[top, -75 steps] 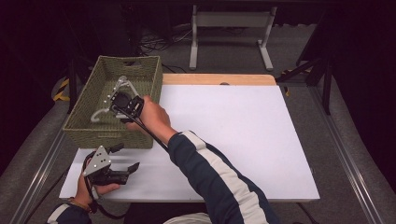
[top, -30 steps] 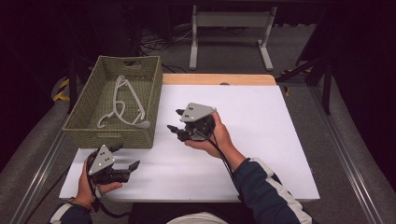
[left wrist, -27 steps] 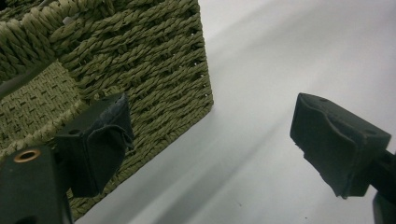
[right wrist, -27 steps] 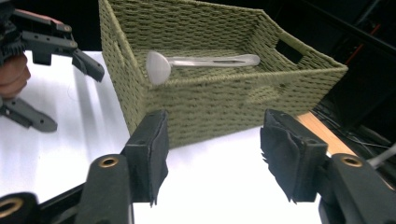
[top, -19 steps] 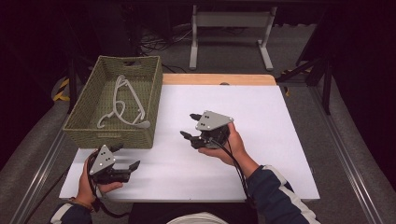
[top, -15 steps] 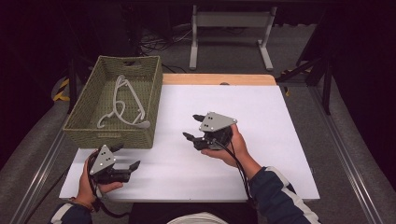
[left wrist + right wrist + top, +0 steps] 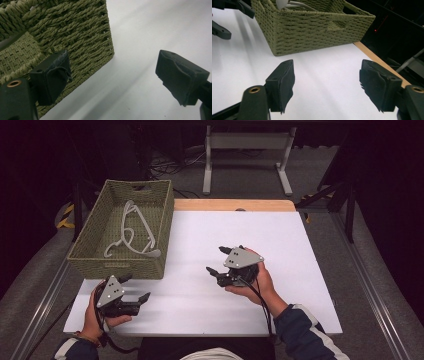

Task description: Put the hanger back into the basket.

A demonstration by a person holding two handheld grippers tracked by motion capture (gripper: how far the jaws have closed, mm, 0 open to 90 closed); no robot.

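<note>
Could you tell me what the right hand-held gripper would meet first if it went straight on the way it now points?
Most likely the woven basket: it stands ahead of the open right hand-held gripper, with bare white table between. Depth is hard to judge.

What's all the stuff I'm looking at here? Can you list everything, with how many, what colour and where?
Woven olive-green rectangular basket: one, on the table's left side, near the far edge.
White plastic clothes hanger: one, lying inside the basket.
White-topped table with a wooden far edge: one, centre of the scene.
White metal stand frame: one, on the grey floor beyond the table.
Left gripper: one, black with a grey plate, jaws open and empty, at the table's near left corner beside the basket.
Right gripper: one, black with a grey plate, jaws have just been opening with nothing between them, over the table's middle.
Person's hands: two, each holding a gripper; dark sleeves with white stripes.
</note>
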